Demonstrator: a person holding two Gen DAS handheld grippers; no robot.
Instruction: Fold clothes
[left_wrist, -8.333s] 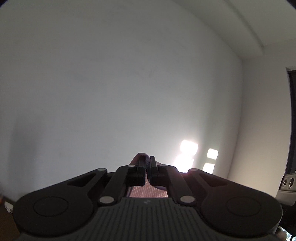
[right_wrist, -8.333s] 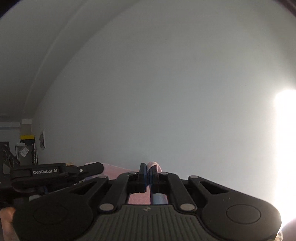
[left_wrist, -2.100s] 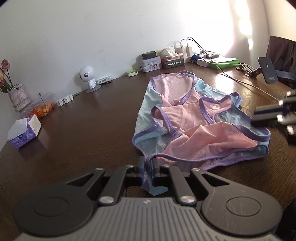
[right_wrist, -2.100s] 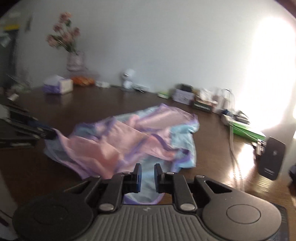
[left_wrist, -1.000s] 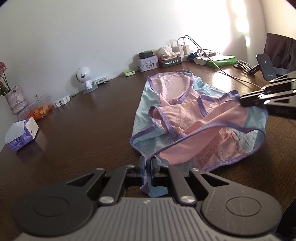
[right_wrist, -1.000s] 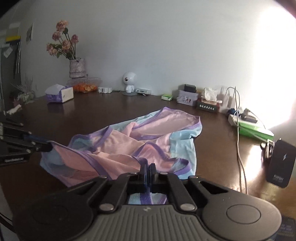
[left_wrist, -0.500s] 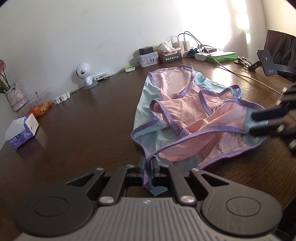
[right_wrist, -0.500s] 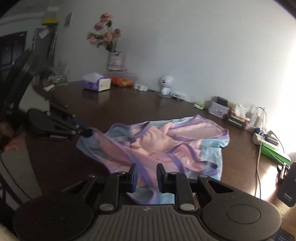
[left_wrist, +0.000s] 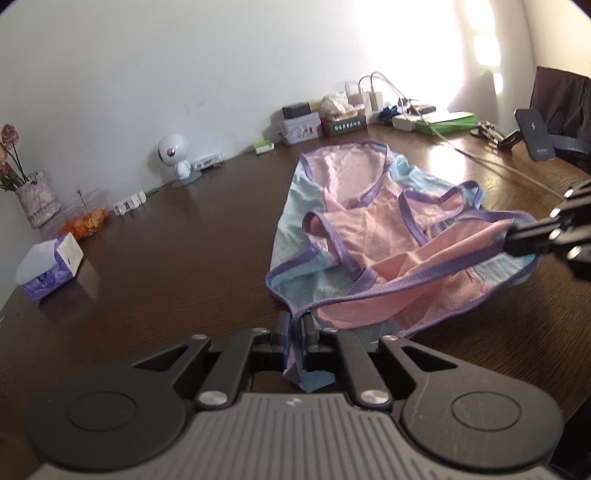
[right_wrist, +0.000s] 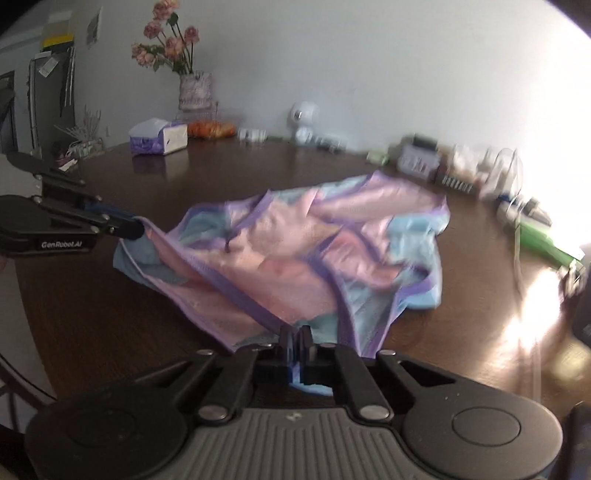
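My left gripper (left_wrist: 295, 334) has its fingers pressed together on the purple-trimmed hem of the garment (left_wrist: 373, 236), a pink and light blue mesh top with purple binding. A small tail of blue fabric pokes out behind the fingers, toward the camera. My right gripper (right_wrist: 295, 341) likewise has its fingers clamped on the hem at the opposite corner, with a bit of blue cloth bunched between them. In the left wrist view the right gripper (left_wrist: 517, 240) comes in from the right edge, and the purple hem runs taut between the two grips, lifted off the wood. In the right wrist view the left gripper (right_wrist: 129, 227) shows at the left edge with the corner of the garment (right_wrist: 295, 243) caught at its tip.

The rest of the garment lies rumpled on the dark brown worktop (left_wrist: 177, 240), its far end resting flat toward the wall, the near end raised by both grips. The right wrist view is blurred, so finer detail there is hard to tell.

Along the wall stand a vase of pink flowers (right_wrist: 194, 88), a tissue box (left_wrist: 50, 271), a small white round-headed figure (left_wrist: 173, 155) and a cluster of chargers and cables (left_wrist: 373, 99). A green flat item (left_wrist: 447, 120) lies near the cables, well apart from the garment.
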